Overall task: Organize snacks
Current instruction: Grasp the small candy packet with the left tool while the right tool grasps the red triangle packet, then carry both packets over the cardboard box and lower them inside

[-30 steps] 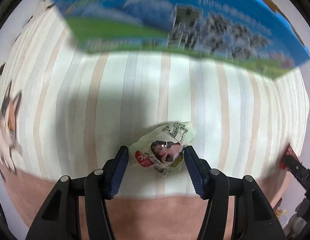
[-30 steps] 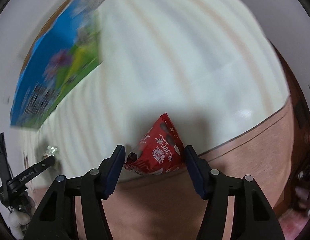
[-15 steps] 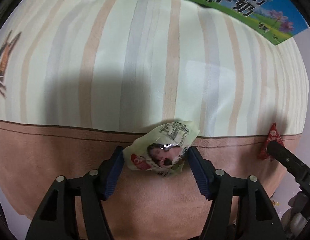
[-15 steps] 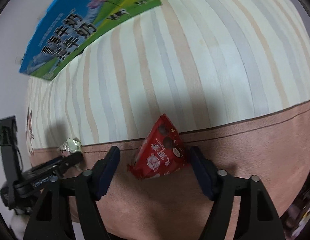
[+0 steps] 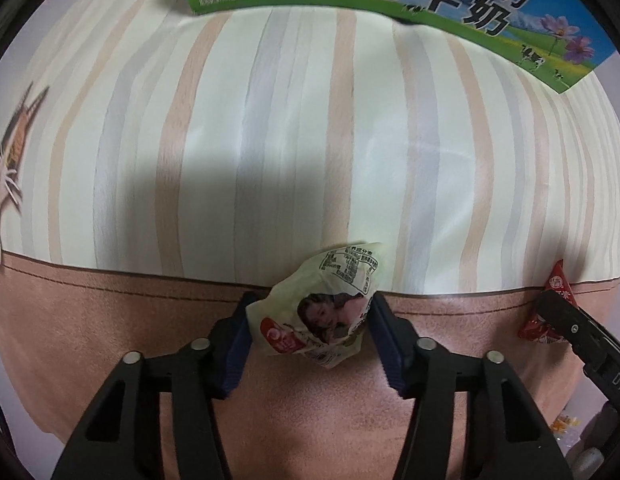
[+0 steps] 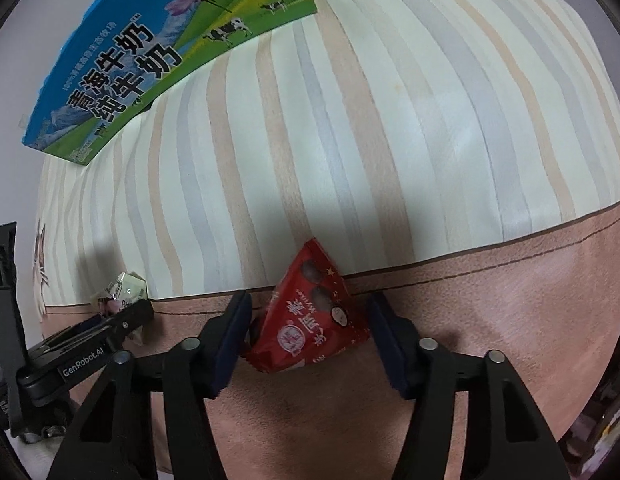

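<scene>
A pale green snack packet (image 5: 324, 312) is held between the blue pads of the left gripper (image 5: 310, 320), both pads pressed against its sides, so the left gripper is clenched on it. A red triangular snack packet (image 6: 310, 312) sits between the pads of the right gripper (image 6: 308, 324); the left pad touches its lower corner, while a small gap appears at the right pad, so a full clamp cannot be confirmed from this view. Both packets are carried near the front edge of the table, over the pink border of a striped tablecloth (image 5: 270, 140). A blue and green milk carton box (image 6: 150, 52) is seen at the far side of the table, far left in the right wrist view. Both packets are judged to be light, soft and crinkly, with a glossy film that is likely to slip. The green packet is already crumpled, and its contents may be crushed by excess force. It is judged that each packet is best taken across its filled middle rather than by a thin sealed corner, where the film would fold and slide out. The box is presumed to be the collection point, though this is not established.
</scene>
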Demonstrator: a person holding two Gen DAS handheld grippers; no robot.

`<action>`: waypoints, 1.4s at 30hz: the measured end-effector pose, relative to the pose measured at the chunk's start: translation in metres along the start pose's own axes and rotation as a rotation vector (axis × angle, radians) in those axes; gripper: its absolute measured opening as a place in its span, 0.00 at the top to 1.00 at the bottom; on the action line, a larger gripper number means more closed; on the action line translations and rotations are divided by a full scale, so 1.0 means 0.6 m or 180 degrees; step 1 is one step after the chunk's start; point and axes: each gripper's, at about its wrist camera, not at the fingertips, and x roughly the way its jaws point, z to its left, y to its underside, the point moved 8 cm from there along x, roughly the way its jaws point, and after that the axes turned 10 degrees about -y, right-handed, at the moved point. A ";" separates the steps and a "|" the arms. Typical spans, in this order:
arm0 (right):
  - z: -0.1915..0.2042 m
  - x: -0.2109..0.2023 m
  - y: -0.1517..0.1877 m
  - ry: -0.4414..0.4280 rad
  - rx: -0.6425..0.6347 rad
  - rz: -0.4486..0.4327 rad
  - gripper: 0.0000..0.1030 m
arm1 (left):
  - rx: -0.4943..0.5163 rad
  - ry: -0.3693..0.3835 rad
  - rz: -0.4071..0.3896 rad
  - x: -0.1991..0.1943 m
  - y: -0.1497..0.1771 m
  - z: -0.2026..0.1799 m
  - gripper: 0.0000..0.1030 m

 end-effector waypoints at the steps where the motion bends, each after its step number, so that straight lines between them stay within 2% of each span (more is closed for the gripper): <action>1: 0.001 -0.002 0.000 -0.0002 -0.0022 -0.0018 0.43 | 0.0027 -0.0020 -0.0019 -0.005 0.000 -0.008 0.54; 3: 0.003 -0.010 0.000 0.0006 -0.0095 -0.0064 0.51 | 0.0062 -0.0051 -0.0068 -0.011 0.005 -0.020 0.56; 6: 0.011 -0.021 0.005 -0.0009 -0.0183 -0.0120 0.56 | 0.0082 -0.0056 -0.0104 -0.022 0.013 -0.032 0.57; 15: 0.016 -0.049 0.016 -0.0218 -0.0245 -0.0210 0.62 | 0.0149 0.0060 -0.0126 -0.072 0.055 -0.067 0.57; 21: 0.013 -0.069 0.027 -0.0462 -0.0110 -0.0205 0.68 | 0.0136 0.0215 -0.0156 -0.131 0.043 -0.070 0.57; 23: 0.017 -0.081 0.026 -0.0522 -0.0106 -0.0255 0.71 | 0.0130 0.0258 -0.0199 -0.172 0.030 -0.084 0.57; 26: 0.033 -0.089 0.019 -0.0591 -0.0127 -0.0295 0.73 | 0.0173 0.0249 -0.0277 -0.194 0.016 -0.096 0.57; 28: 0.035 -0.089 0.015 -0.0544 -0.0196 -0.0277 0.73 | 0.0206 0.0221 -0.0283 -0.193 0.010 -0.099 0.57; 29: 0.036 -0.079 0.017 -0.0510 -0.0219 -0.0163 0.72 | 0.0210 0.0216 -0.0266 -0.195 0.009 -0.104 0.57; 30: 0.032 -0.073 0.020 -0.0500 -0.0159 -0.0089 0.67 | 0.0212 0.0220 -0.0224 -0.187 0.006 -0.105 0.57; 31: 0.026 -0.068 0.026 -0.0497 -0.0088 -0.0021 0.60 | 0.0219 0.0218 -0.0197 -0.180 0.002 -0.102 0.57; 32: 0.022 -0.065 0.032 -0.0492 -0.0057 0.0039 0.37 | 0.0229 0.0199 -0.0169 -0.171 0.001 -0.102 0.57; 33: 0.020 -0.064 0.039 -0.0491 -0.0039 0.0074 0.24 | 0.0234 0.0189 -0.0146 -0.167 0.004 -0.102 0.57; 40: 0.013 -0.020 0.076 -0.0442 -0.0043 0.0237 0.24 | 0.0274 0.0136 0.0041 -0.109 0.035 -0.120 0.57; 42: 0.010 -0.015 0.074 -0.0333 -0.0136 0.0121 0.43 | 0.0264 0.0122 0.0059 -0.105 0.048 -0.124 0.57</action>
